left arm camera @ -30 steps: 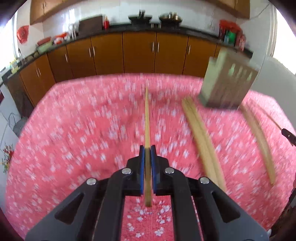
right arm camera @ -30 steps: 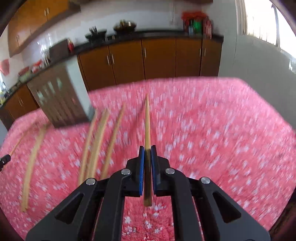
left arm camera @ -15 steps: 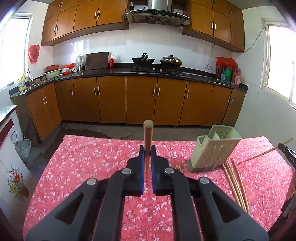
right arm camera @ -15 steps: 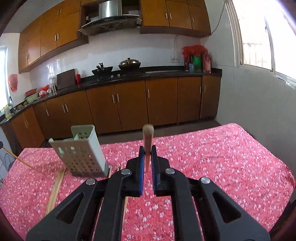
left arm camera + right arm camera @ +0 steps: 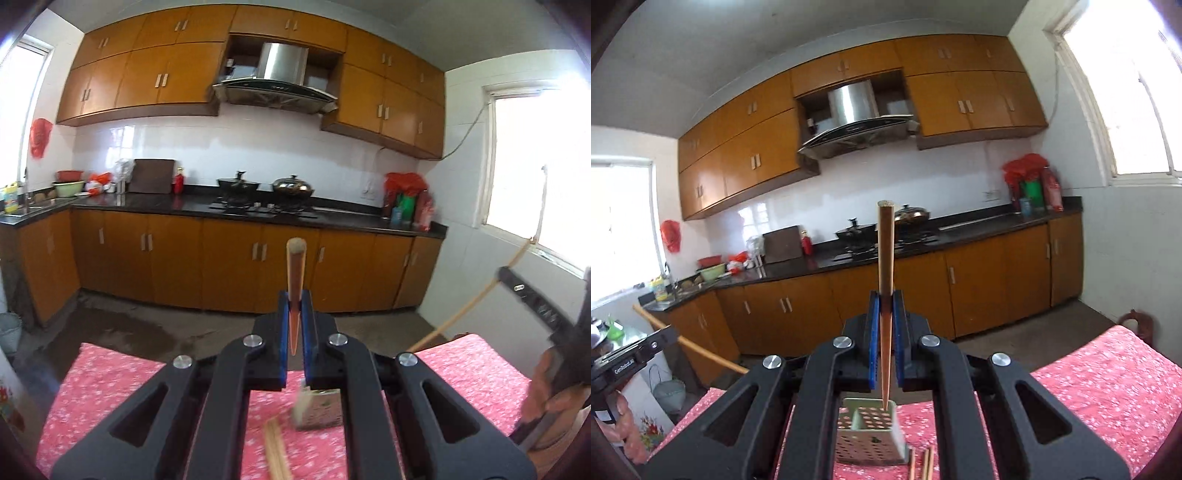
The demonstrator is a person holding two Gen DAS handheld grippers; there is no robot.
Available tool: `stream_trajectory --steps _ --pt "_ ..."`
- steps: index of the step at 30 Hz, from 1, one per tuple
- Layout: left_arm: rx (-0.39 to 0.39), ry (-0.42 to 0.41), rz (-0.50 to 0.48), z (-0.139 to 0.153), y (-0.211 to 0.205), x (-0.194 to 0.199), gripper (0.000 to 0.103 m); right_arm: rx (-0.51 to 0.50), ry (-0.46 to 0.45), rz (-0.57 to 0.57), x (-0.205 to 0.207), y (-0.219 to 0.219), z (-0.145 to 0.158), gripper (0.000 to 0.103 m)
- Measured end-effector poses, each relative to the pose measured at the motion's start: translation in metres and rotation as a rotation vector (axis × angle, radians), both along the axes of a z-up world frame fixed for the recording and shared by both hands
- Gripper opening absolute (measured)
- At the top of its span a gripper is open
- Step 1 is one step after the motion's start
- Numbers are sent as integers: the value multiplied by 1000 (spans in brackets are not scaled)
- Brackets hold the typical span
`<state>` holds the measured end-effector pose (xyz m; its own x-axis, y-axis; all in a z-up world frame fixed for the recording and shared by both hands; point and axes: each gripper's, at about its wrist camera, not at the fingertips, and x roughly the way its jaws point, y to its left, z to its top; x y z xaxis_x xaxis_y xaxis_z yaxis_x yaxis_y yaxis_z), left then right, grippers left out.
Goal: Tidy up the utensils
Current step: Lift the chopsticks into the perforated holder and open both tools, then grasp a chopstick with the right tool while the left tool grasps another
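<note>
Looking out: a kitchen with orange-brown cabinets (image 5: 236, 258), a steel range hood (image 5: 277, 79) above two lidded pots (image 5: 291, 186) on a dark worktop, bright windows (image 5: 1126, 92) at the sides.
Surface: the bench (image 5: 472, 373) wears a pink floral cloth and sits low in both views.
Left gripper (image 5: 294, 314): blue pads nearly together, clamped on a wooden chopstick (image 5: 295, 273) that stands upright, thick end up.
Right gripper (image 5: 885, 314): same story, pads pinched on a second chopstick (image 5: 885, 266), held vertical, thin tip pointing down over the holder.
Holder: the pale green perforated utensil holder (image 5: 871, 435) stands on the cloth directly under the right gripper; from the left wrist it is blurred.
Loose chopsticks: a few (image 5: 923, 463) lie on the cloth just beside the holder's base.
Change: a second ago both views looked down at blurred cloth with the sticks pointing away; now both cameras are tipped up toward the wall cabinets, and the holder has slid from the side of each view to the bottom, between the arms.
</note>
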<state>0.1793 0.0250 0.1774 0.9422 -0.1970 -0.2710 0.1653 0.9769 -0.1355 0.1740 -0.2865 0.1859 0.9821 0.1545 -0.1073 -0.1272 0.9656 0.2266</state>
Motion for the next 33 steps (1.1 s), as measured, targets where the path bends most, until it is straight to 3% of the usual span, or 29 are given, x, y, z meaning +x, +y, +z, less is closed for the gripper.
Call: stream_trajectory --steps 8,16,20,28,31,33 --pt "2 89 -67 -40 -34 36 8 -38 128 37 39 21 -50 8" --pt "9 184 -67 -79 -39 63 8 -17 200 40 46 20 -70 9" --pt "-1 178 -59 -81 -33 59 17 -16 187 32 42 16 -65 30" --pt "-73 107 -17 -61 -5 31 28 28 137 -39 15 -14 -50 35" --pt "-95 81 28 -60 16 10 32 34 200 -110 9 -32 -68 35" --pt "-82 109 80 -70 31 2 32 32 319 -147 13 -47 -97 35"
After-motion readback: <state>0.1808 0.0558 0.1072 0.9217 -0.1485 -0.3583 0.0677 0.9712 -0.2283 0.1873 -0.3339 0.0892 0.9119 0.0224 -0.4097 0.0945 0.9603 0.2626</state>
